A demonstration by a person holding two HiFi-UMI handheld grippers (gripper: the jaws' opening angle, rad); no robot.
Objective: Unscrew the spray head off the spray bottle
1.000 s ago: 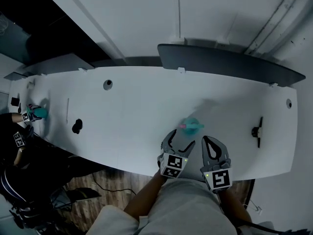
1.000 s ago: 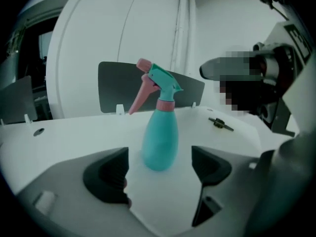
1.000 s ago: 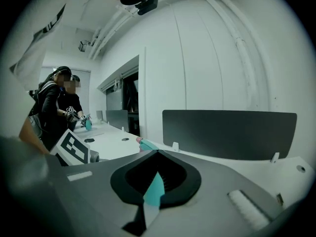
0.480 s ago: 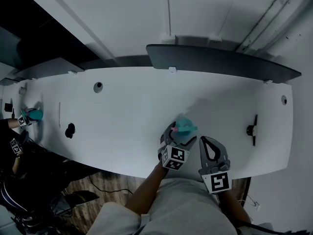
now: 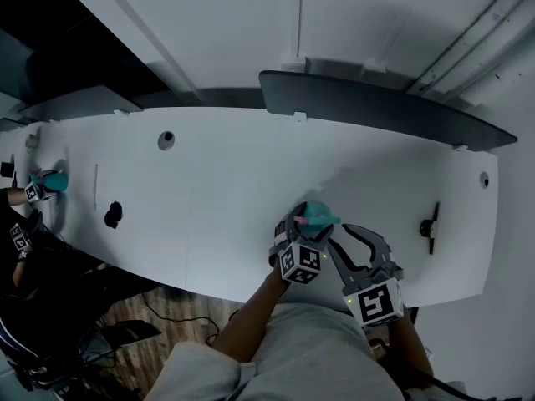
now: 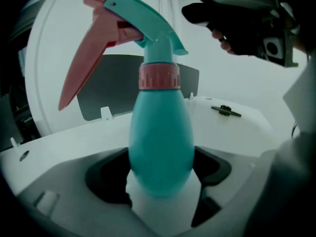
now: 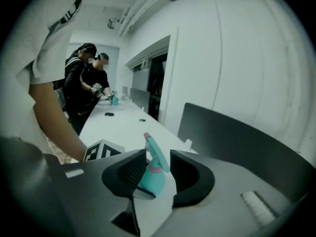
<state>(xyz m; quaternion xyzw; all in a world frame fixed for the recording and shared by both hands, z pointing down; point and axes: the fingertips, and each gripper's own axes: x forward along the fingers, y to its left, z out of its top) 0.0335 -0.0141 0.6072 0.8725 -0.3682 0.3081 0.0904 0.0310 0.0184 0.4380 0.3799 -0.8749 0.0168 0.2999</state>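
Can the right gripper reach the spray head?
Probably yes. The right gripper, jaws just opened and empty, points at the spray head with nothing in the way; the left gripper has just closed on the spray bottle.

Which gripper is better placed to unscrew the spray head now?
Right. The left gripper, jaws just closing, clamps the spray bottle by its body; the right gripper, jaws just opening, is free and lined up with the spray head, nothing pressed between them.

Nr near edge of surface: spray bottle btwn L hand-held gripper's jaws, R hand-held gripper just right.
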